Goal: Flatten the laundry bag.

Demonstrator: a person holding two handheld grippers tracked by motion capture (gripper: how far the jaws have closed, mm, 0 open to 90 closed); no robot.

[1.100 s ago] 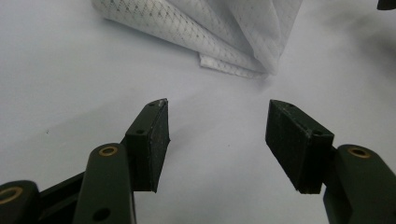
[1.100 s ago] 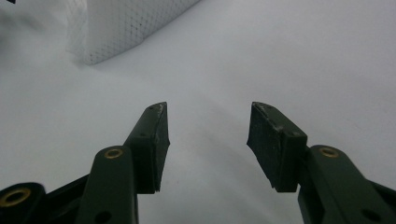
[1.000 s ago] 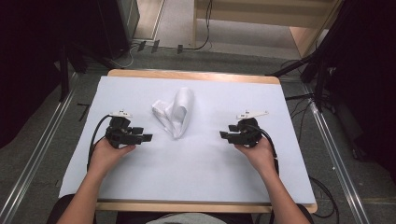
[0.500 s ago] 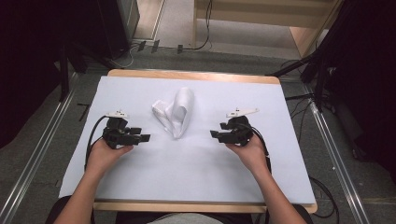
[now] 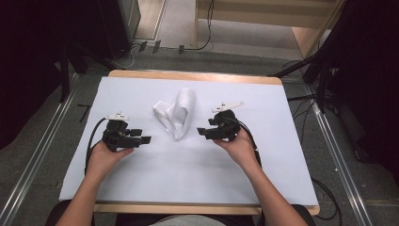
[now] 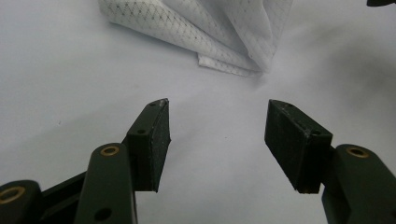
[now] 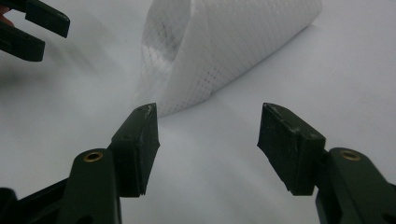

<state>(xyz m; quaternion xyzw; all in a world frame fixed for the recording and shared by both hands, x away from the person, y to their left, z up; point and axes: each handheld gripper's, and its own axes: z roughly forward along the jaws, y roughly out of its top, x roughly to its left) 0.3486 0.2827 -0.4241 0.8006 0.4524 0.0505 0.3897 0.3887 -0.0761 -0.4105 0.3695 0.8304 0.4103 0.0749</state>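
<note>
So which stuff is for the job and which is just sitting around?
For the job:
- crumpled white mesh cloth
- left gripper, jaws open
- right gripper, jaws open, close to the cloth

Just lying about:
- pale sheet covering the wooden table
- black cables on the floor beyond the table

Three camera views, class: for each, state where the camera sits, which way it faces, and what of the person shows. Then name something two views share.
High view: fixed above the person's side, facing forward and down on the table; both forearms, left gripper and right gripper show.
Left gripper view: rides the left gripper, looking along its open jaws at the crumpled white mesh cloth.
Right gripper view: rides the right gripper, jaws open, facing the cloth; the left gripper's jaws show beyond.
Shared: the cloth appears in all.
</note>
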